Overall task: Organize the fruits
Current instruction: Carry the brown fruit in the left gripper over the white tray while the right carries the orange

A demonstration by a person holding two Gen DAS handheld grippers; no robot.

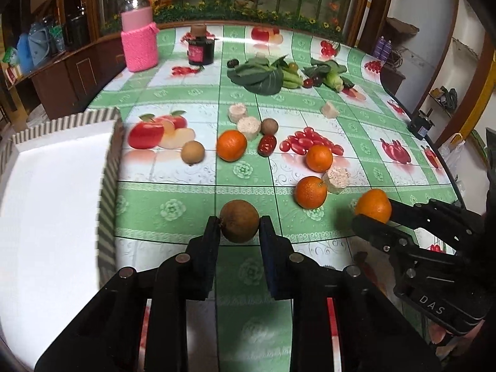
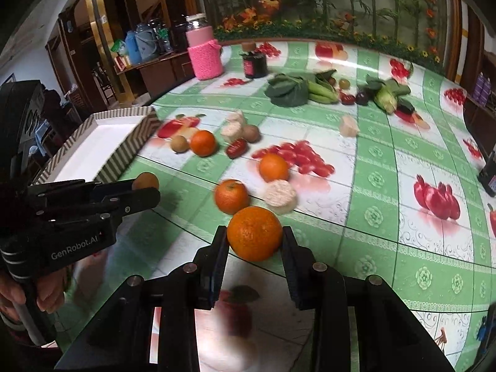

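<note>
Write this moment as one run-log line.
left gripper: shut on brown fruit | right gripper: shut on orange | tray: no fruit seen inside

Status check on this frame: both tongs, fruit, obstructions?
Left tongs shut on brown fruit. Right tongs shut on orange. White tray left, path looks open.

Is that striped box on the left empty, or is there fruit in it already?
Empty as far as shown: the striped box shows only bare white floor.

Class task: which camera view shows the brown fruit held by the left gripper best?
The left wrist view: the brown fruit sits centred and whole between the left gripper fingers. The right wrist view shows it only small, partly hidden by that gripper.
</note>
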